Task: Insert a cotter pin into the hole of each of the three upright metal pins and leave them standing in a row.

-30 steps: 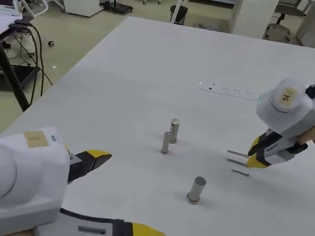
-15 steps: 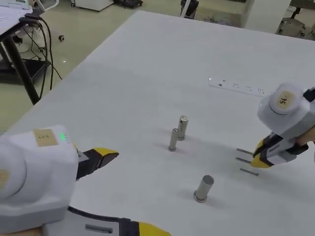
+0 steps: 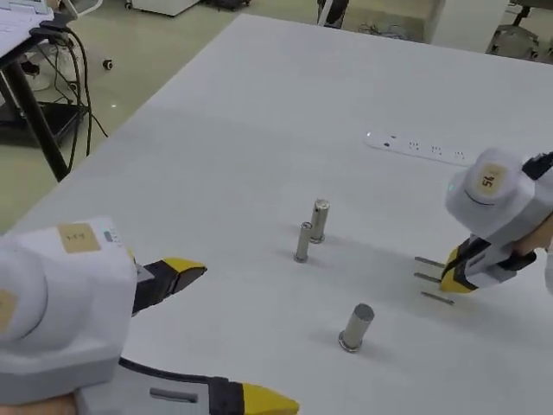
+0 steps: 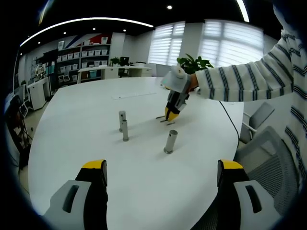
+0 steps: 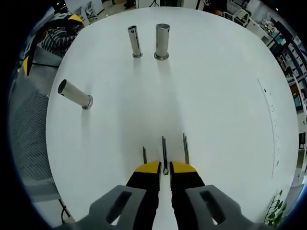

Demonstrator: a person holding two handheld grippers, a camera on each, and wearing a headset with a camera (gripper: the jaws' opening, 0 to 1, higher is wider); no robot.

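Three metal pins stand upright on the white table (image 3: 233, 156): a thick one (image 3: 320, 220), a thin one (image 3: 302, 241) close beside it, and a thick one (image 3: 356, 326) nearer to me. Three cotter pins lie side by side at the right: (image 3: 429, 260), (image 3: 426, 277), (image 3: 436, 298). My right gripper (image 5: 165, 168) rests at their near ends, its jaws closed on the looped end of the middle cotter pin (image 5: 164, 151), which lies flat. My left gripper (image 4: 162, 165) hovers wide open at the near left, holding nothing, and faces the upright pins (image 4: 169, 141).
A white power strip (image 3: 419, 149) lies at the far right of the table. The table's left edge drops to a floor with cables and a black stand (image 3: 39, 112). A striped sleeve (image 4: 240, 76) and a chair (image 4: 268, 158) are at the right side.
The head camera has shifted a little. The right gripper stays at the cotter pins' ends and the left stays open; none of the pins has moved.
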